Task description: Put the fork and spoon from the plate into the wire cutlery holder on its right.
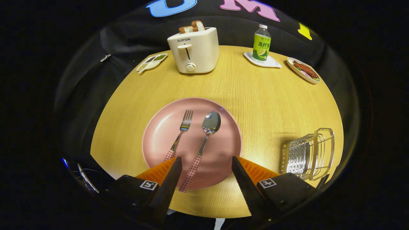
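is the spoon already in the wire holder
No, the spoon lies on the pink plate beside the fork, between the open hand-held gripper fingers.

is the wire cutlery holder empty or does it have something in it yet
Empty, as far as it shows: the wire cutlery holder has nothing sticking out, and the fork and spoon lie on the plate.

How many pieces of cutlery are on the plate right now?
2. The fork lies on the plate, its handle end behind one finger of the open gripper. The spoon lies beside it, handle between the fingers.
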Demonstrator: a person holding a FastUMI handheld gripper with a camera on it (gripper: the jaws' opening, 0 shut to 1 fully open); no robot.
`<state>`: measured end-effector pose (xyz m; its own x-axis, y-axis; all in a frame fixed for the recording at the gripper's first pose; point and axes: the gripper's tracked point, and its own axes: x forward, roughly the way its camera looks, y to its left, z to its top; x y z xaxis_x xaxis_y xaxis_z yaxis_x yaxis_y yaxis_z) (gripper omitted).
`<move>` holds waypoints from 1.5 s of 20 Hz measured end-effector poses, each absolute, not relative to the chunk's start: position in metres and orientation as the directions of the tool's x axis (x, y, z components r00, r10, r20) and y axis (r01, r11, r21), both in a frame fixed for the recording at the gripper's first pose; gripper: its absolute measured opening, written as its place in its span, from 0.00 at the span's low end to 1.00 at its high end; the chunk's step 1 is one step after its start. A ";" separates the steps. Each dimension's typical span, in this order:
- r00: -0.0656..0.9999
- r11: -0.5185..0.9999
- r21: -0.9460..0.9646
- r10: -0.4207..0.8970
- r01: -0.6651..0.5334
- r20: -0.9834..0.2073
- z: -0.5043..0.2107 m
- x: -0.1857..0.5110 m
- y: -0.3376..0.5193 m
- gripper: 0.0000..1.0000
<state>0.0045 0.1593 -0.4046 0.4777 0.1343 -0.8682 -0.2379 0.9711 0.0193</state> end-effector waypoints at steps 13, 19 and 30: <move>0.283 0.976 0.035 0.096 -0.216 -0.954 -0.443 -0.012 0.175 0.48; 0.274 0.979 0.059 0.112 -0.193 -0.955 -0.426 -0.010 0.163 0.15; 0.262 0.923 0.095 0.203 -0.373 -0.943 -0.299 -0.026 0.055 0.13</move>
<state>-0.0263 0.0546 -0.2995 0.2618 0.2034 -0.9434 -0.3732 0.9228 0.0954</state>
